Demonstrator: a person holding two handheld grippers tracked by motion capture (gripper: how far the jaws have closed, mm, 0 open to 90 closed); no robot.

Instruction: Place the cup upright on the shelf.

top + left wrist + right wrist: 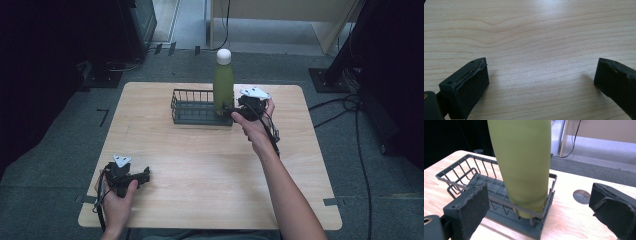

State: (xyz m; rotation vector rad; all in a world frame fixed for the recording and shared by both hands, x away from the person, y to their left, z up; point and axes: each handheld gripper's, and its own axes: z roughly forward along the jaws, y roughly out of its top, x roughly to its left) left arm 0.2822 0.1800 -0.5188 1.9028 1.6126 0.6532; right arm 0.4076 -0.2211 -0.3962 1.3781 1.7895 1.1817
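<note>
The wooden table [210, 165] carries everything here, its pale grain running beneath both grippers. Just beyond the right gripper [231, 112], toward the far edge, stands the dark wire basket [195, 107], a long open rack with thin upright bars along its walls and a gridded floor. In the right gripper view, the basket [474, 182] stretches away to the left from the jaws, with its near corner directly ahead of them.

The green bottle [223, 85] stands upright inside the basket, in the end nearest the right gripper, its white cap [223, 56] rising well above the gripper. In the right gripper view the bottle [524, 162] sits straight ahead, just beyond the jaw tips, its base pressed into the basket's corner behind the wire rim.

The right gripper [536, 205] has its jaws spread wide apart, with nothing between the pads; the bottle stands clear of both. A small round hole [581, 195] in the tabletop lies just ahead of its right-hand jaw.

The left gripper [142, 176] rests low over the table's near-left part, well apart from the basket and bottle, which lie far ahead and to its right. In the left gripper view, the left gripper [541, 75] also has its jaws wide apart, over bare wood.
</note>
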